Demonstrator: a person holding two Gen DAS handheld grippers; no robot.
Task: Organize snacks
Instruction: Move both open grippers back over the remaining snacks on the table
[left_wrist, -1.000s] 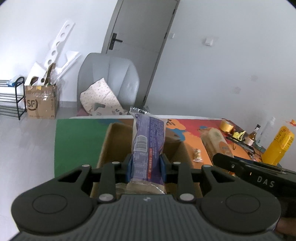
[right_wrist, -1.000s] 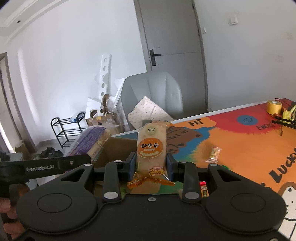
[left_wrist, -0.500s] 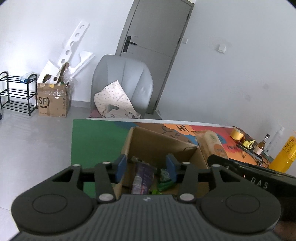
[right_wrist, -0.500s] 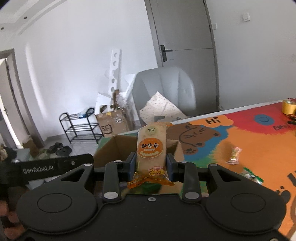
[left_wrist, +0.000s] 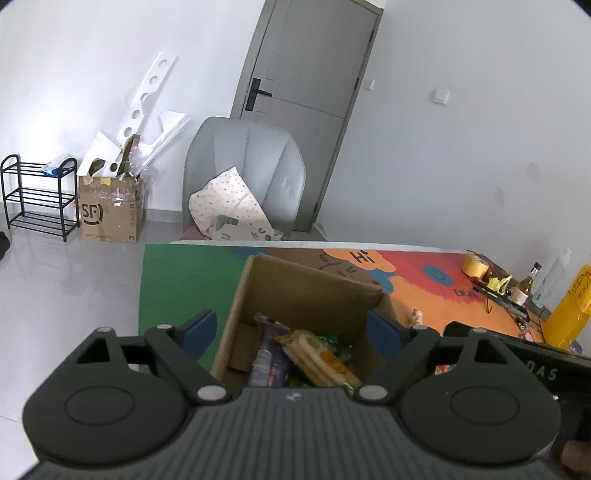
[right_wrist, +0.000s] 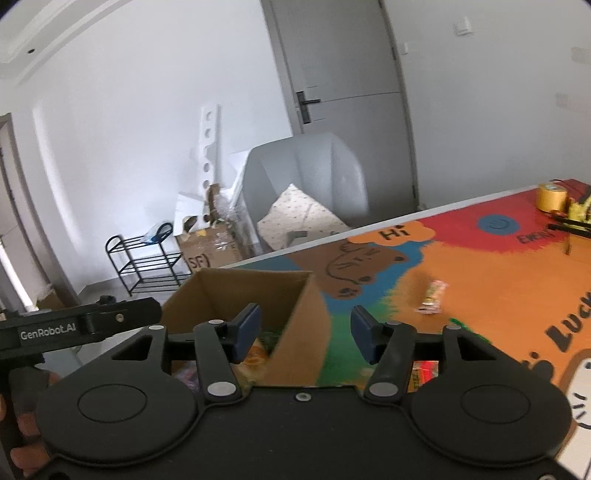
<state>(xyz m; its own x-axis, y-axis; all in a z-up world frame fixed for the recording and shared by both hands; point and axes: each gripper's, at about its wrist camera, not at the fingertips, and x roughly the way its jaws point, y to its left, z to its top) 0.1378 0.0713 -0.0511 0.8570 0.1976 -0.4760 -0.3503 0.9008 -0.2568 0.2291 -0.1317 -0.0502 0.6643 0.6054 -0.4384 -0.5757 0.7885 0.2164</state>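
Both my grippers are spread and empty, the left gripper (left_wrist: 291, 330) over the box (left_wrist: 306, 295) where packets already lie. A loose candy (right_wrist: 431, 300) lies on the desk (right_wrist: 498, 288) ahead and right of my right gripper (right_wrist: 304, 332), its long axis pointing away from me. The right gripper is nearer.

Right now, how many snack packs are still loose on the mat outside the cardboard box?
3 visible: a candy, a green wrapper and a red pack behind the right hand-held gripper. Others may be hidden.
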